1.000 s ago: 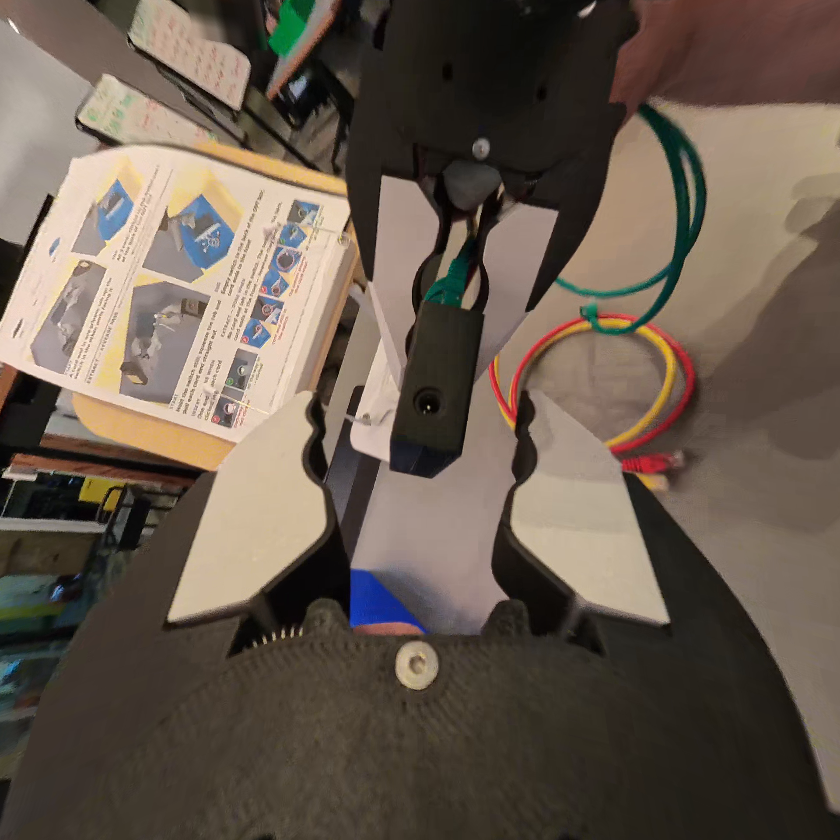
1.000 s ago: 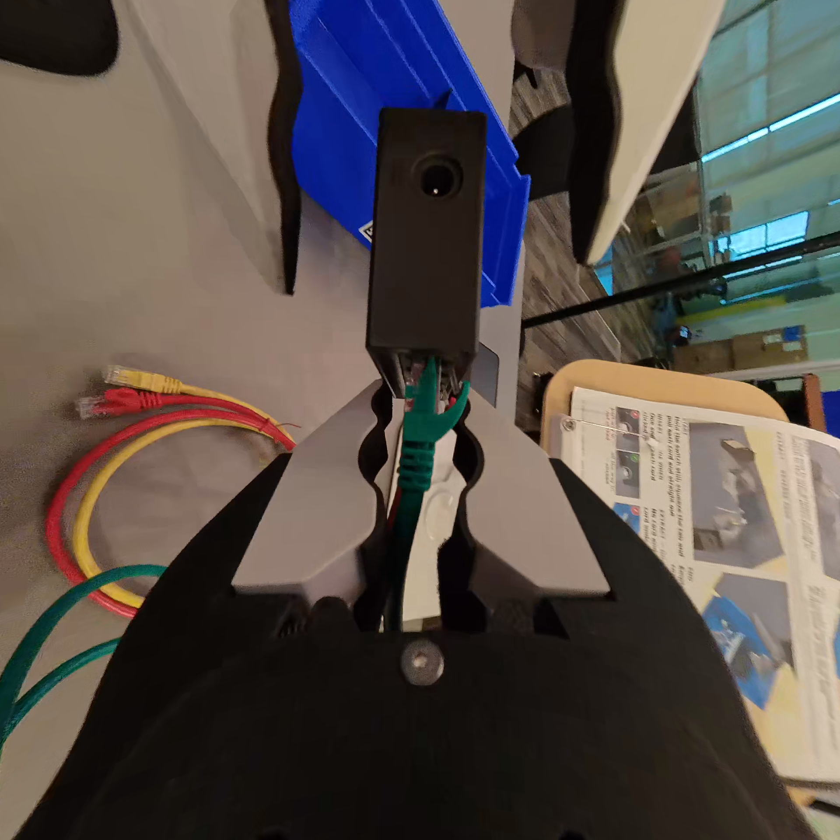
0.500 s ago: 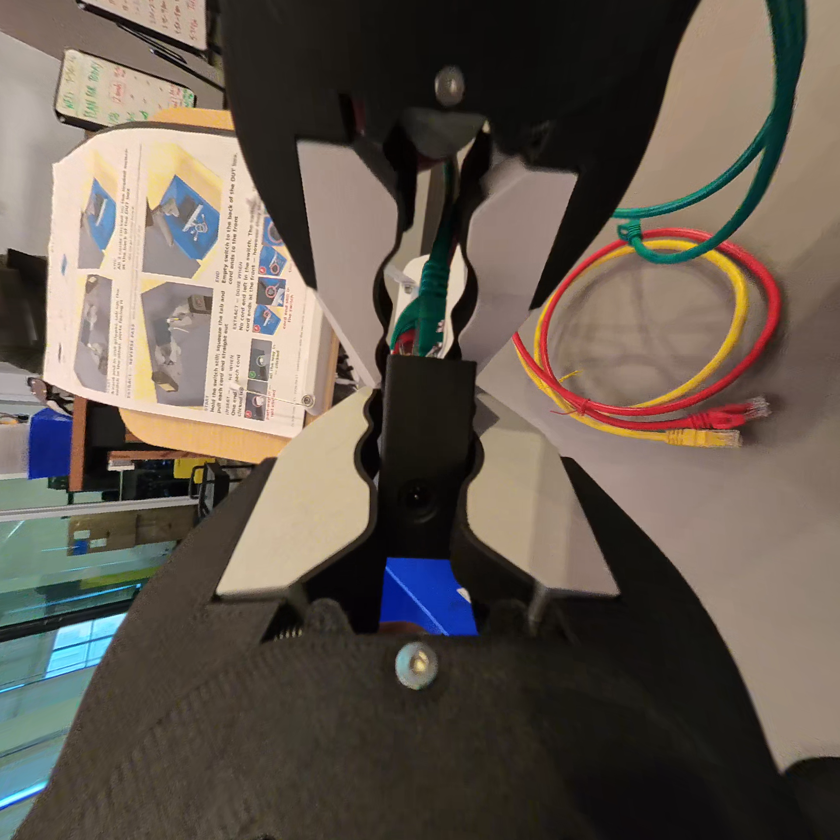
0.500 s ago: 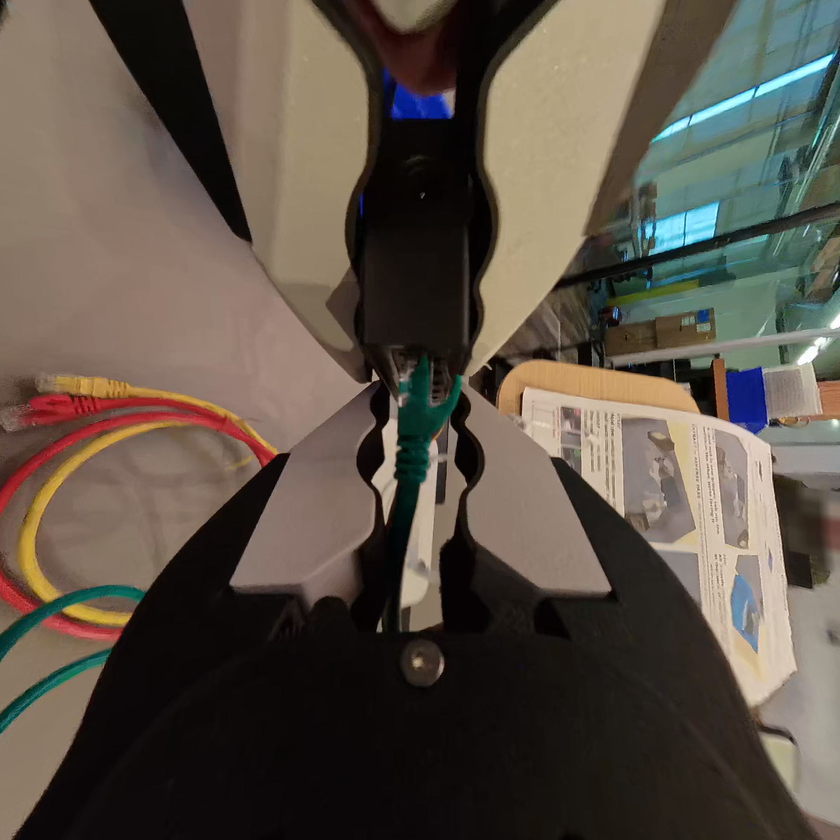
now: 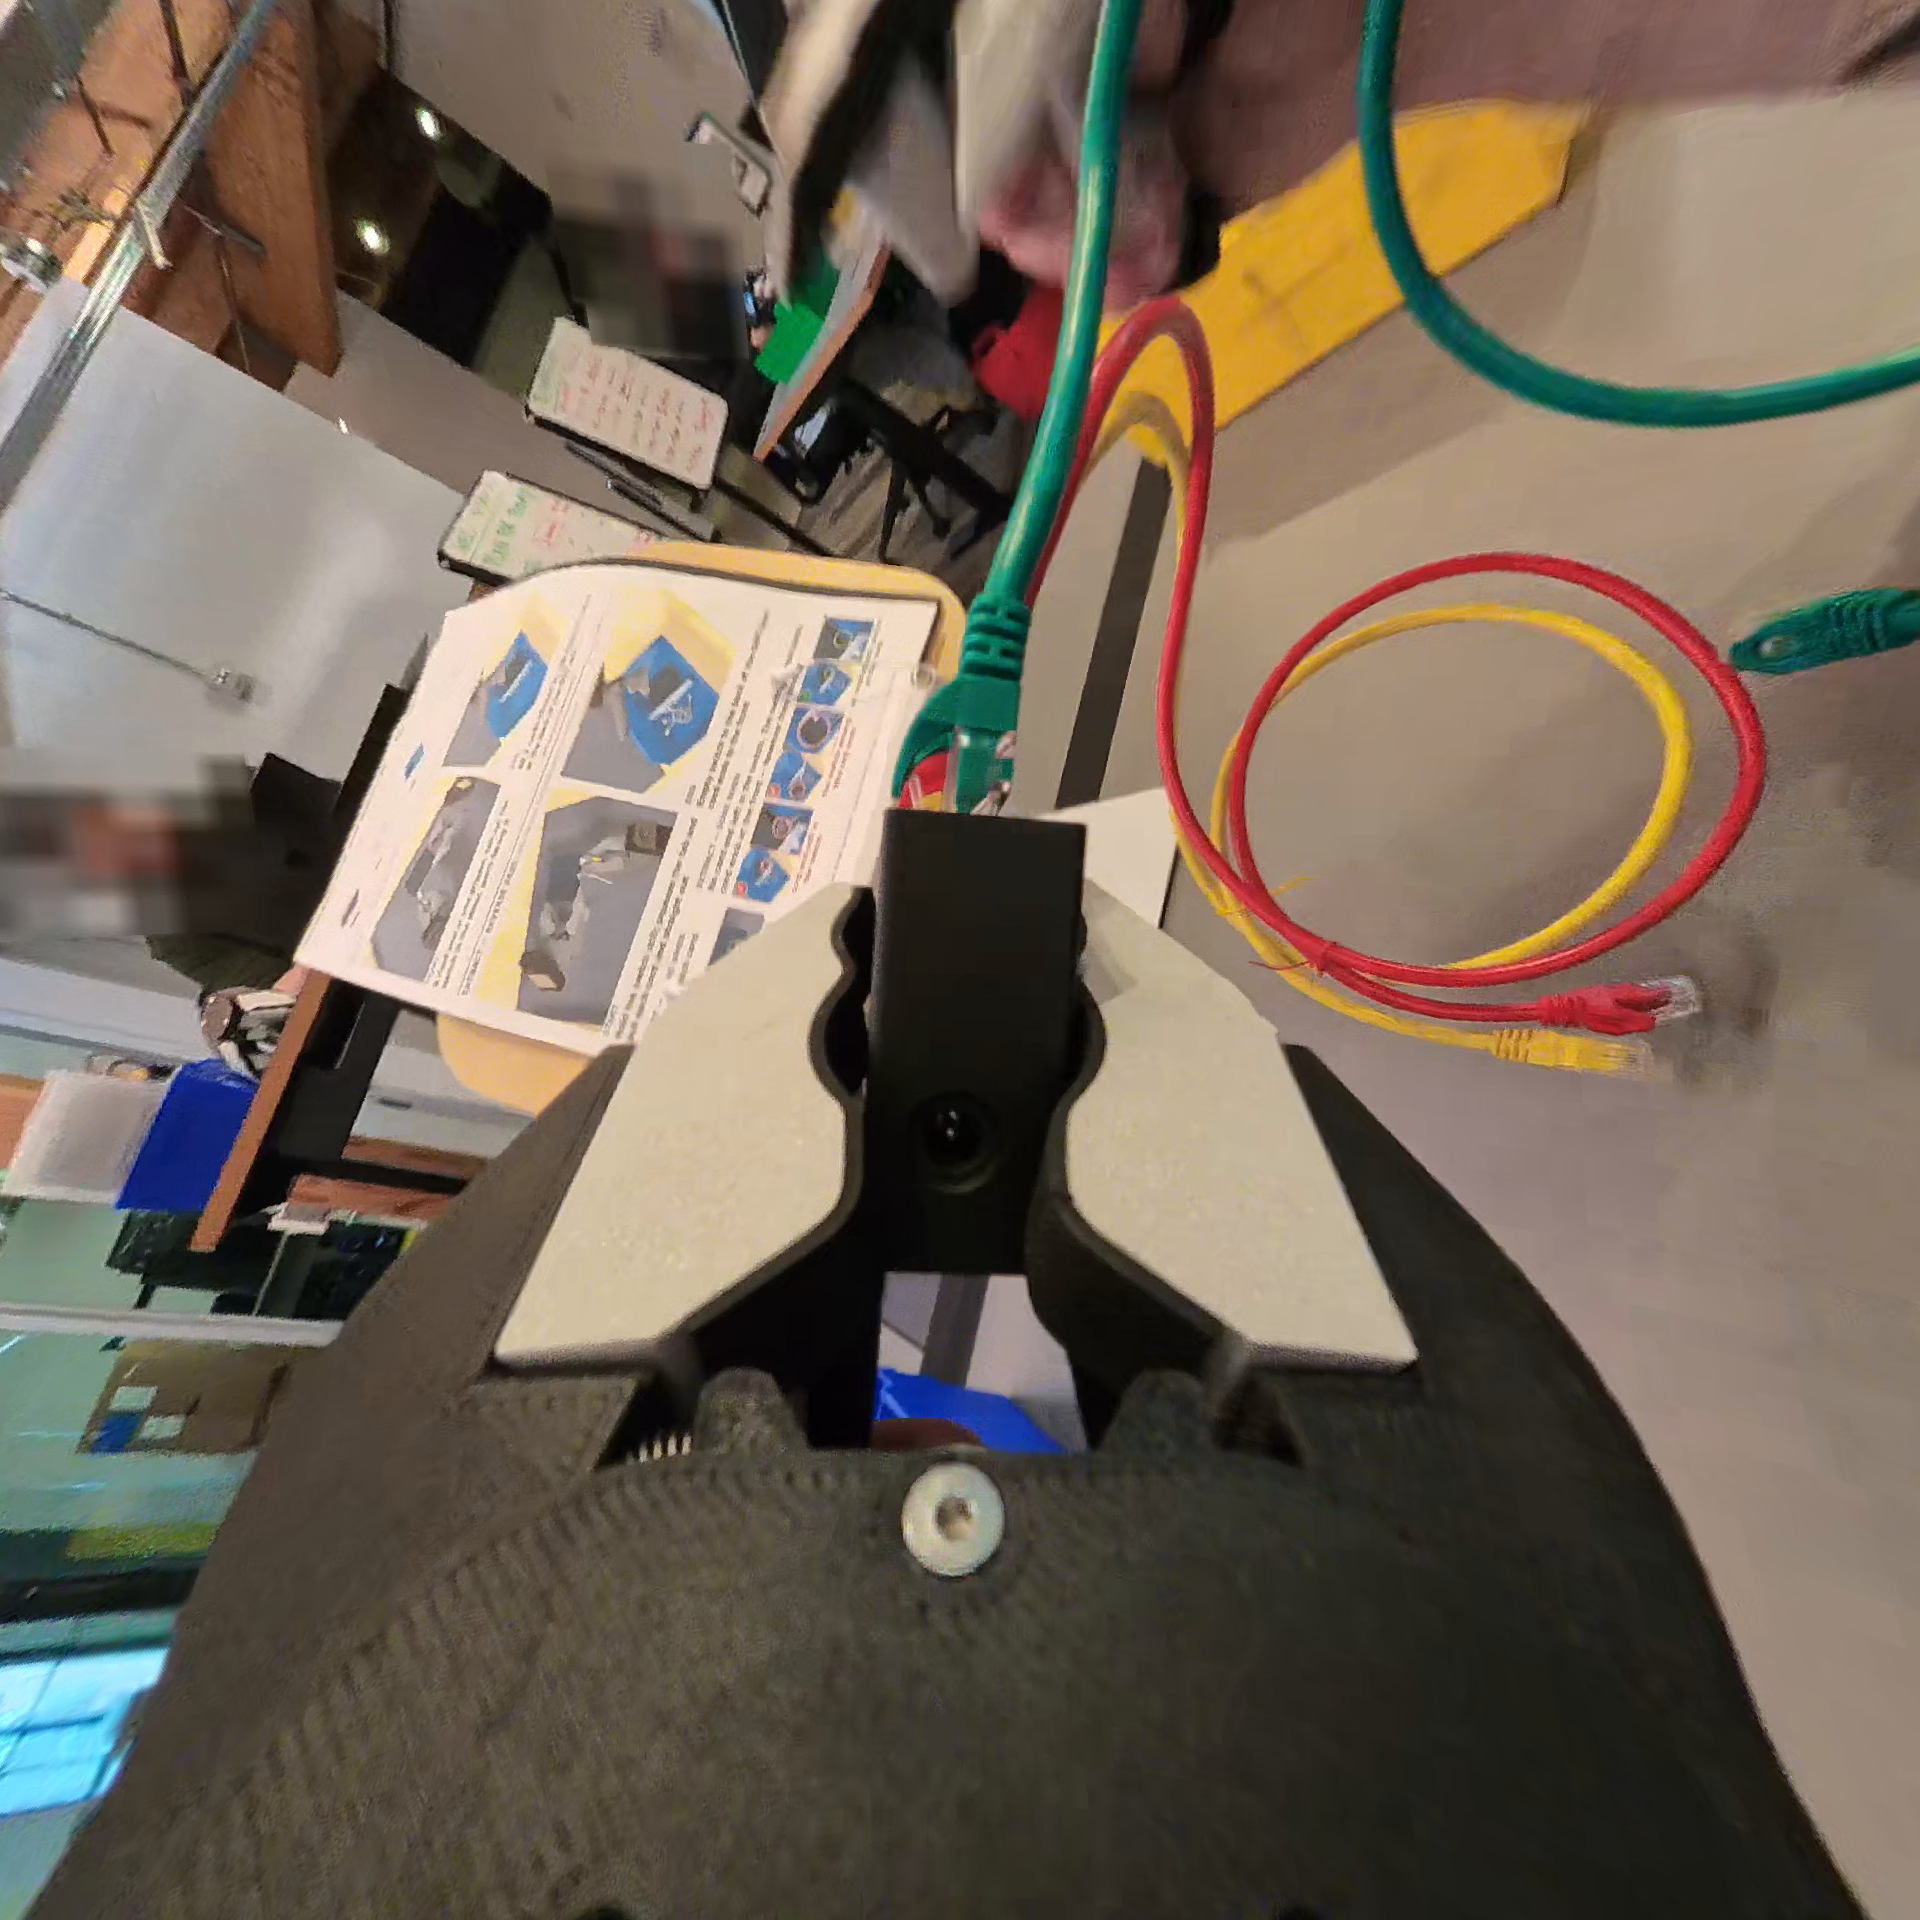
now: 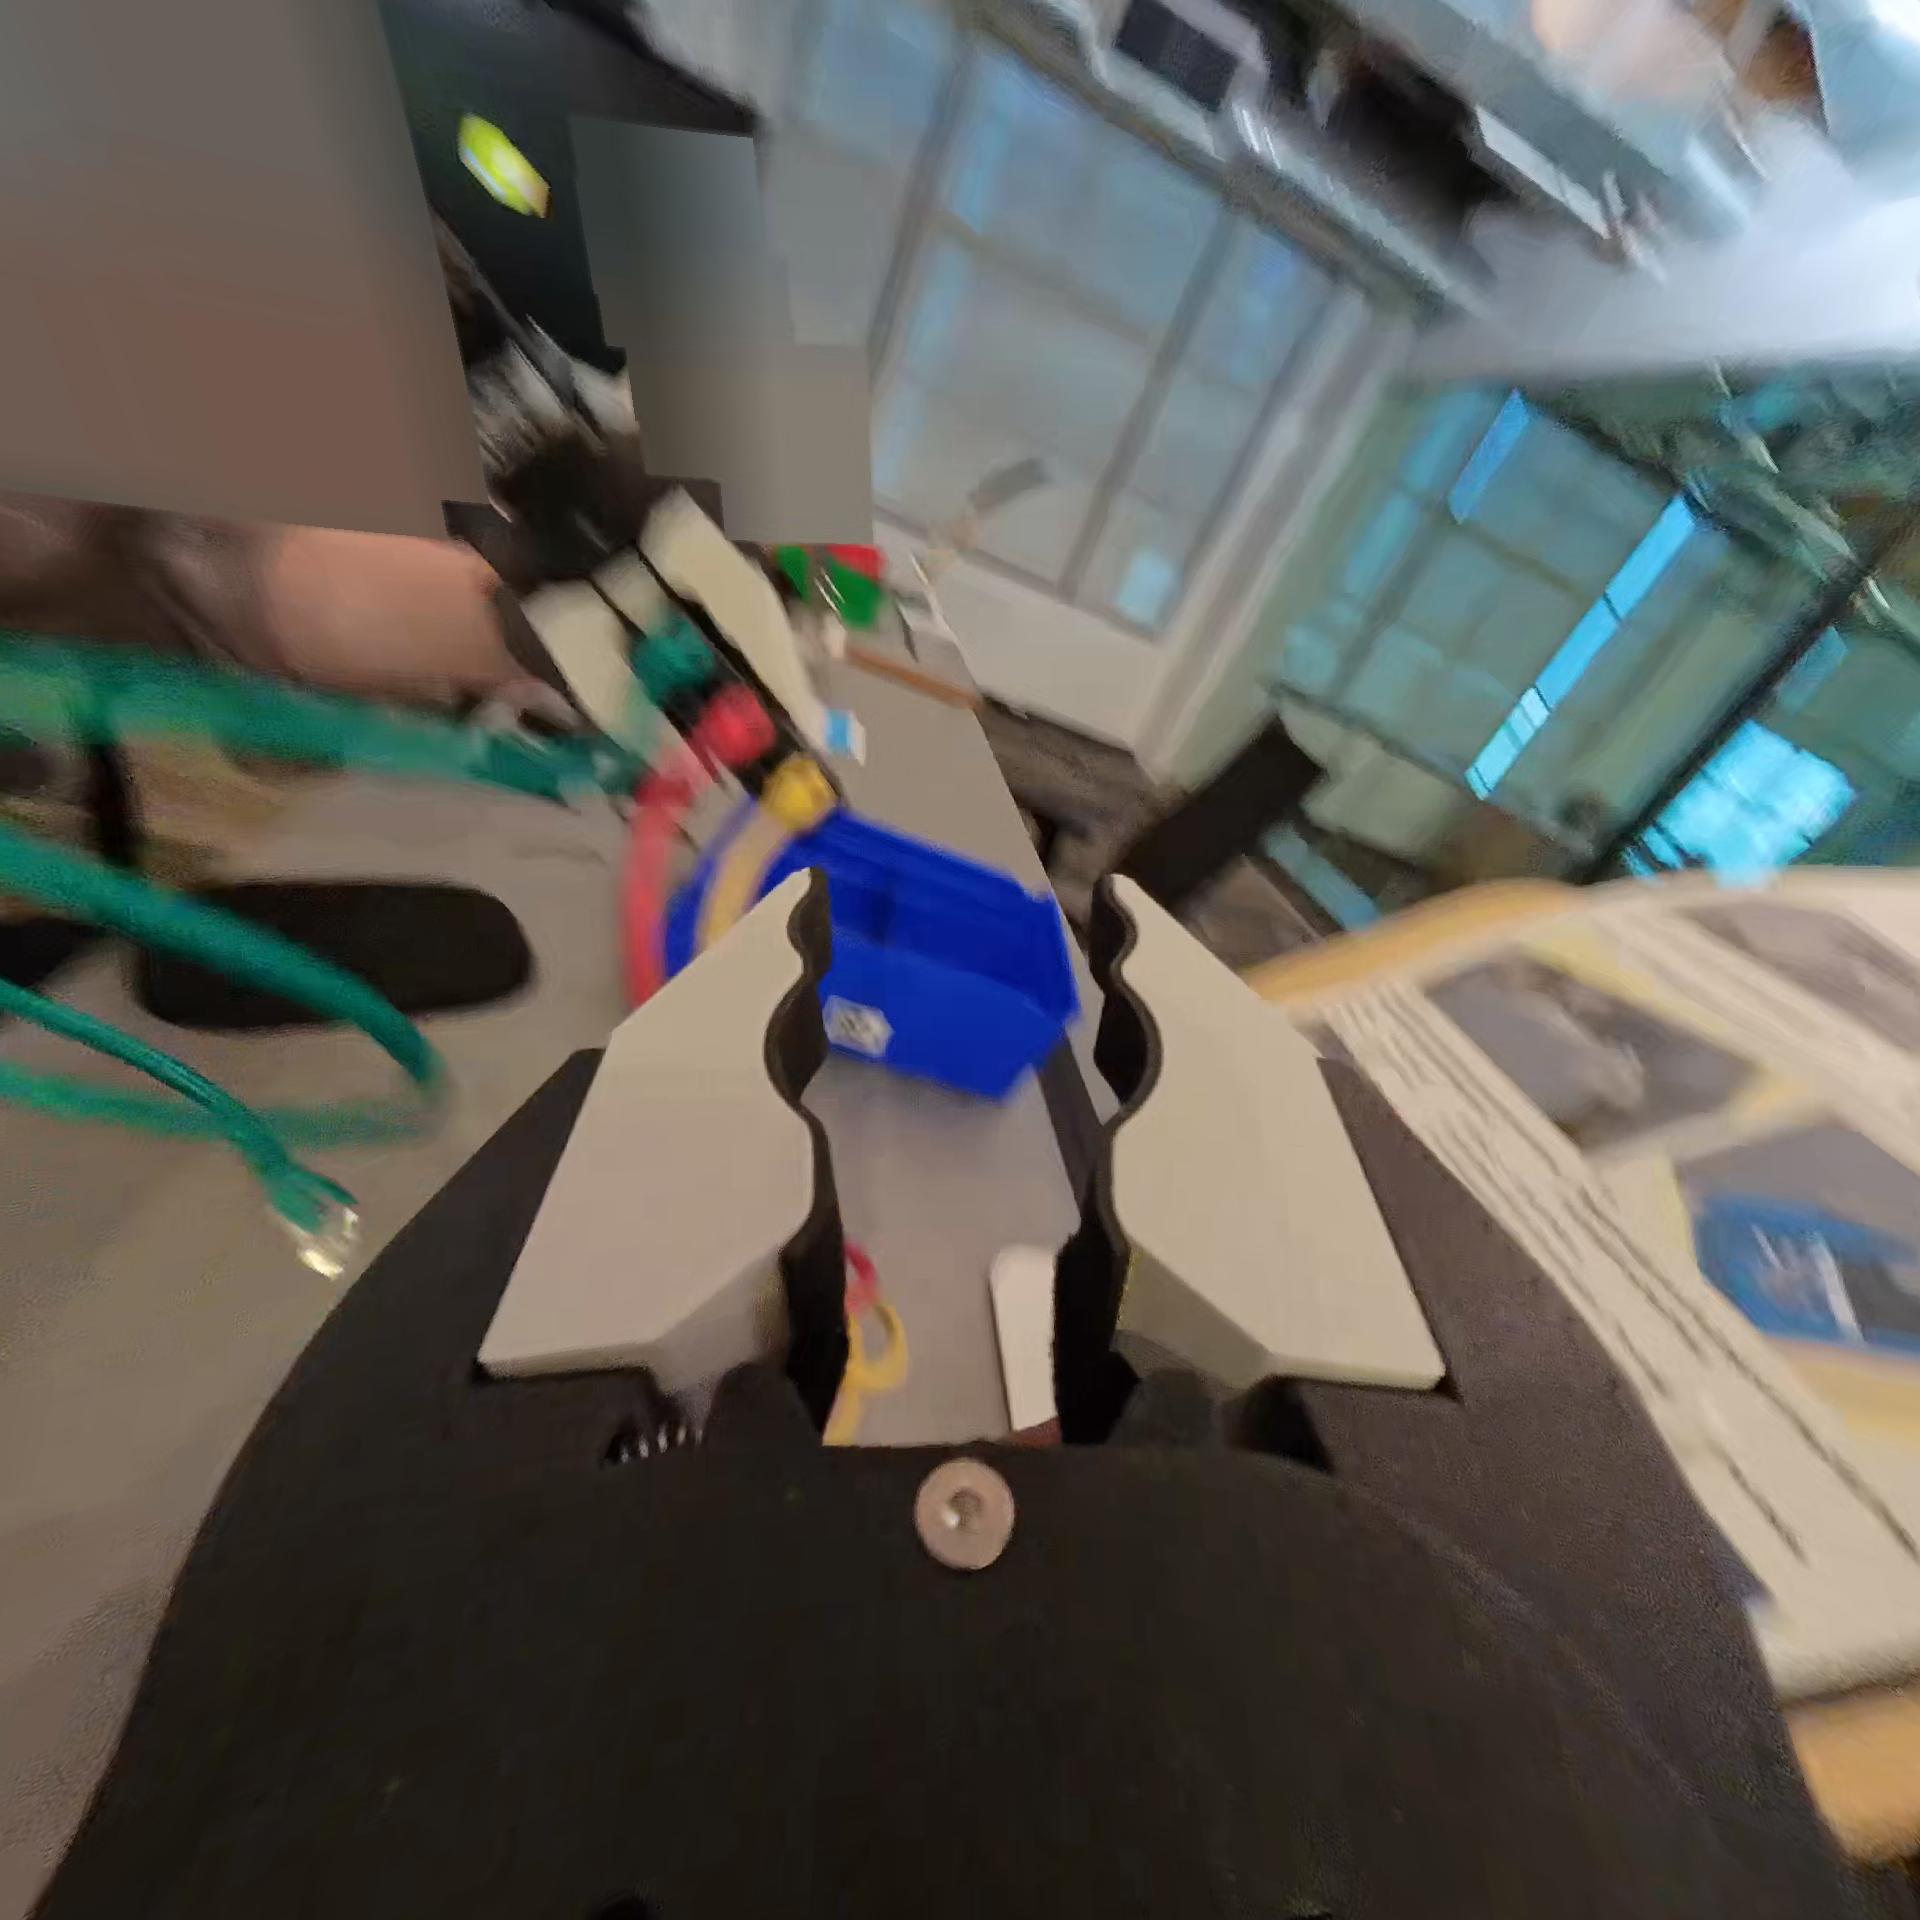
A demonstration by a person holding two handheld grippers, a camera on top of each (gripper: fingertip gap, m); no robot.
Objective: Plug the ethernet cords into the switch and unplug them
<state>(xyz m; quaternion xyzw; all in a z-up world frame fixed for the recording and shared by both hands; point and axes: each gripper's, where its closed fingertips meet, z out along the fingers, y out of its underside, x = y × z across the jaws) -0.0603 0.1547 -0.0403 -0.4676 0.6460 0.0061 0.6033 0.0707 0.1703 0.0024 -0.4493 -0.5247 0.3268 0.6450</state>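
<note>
Left wrist view: my left gripper (image 5: 971,914) is clamped on the small black box-shaped switch (image 5: 977,1039), its grey fingers (image 5: 707,1122) pressing both sides. I see the green ethernet cord (image 5: 1049,457) plugged into the switch's far end, with a red plug beside it. Coils of the red ethernet cord (image 5: 1725,821) and yellow ethernet cord (image 5: 1652,831) lie on the grey table (image 5: 1662,1351), their loose plugs resting side by side. A printed instruction sheet (image 5: 623,810) sits on a tan board off the table's left edge.

In the blurred right wrist view, my right gripper (image 6: 961,894) is released, jaws apart and empty. Beyond it stands a blue plastic bin (image 6: 935,987). Farther off, the switch shows green, red and yellow plugs in a row.
</note>
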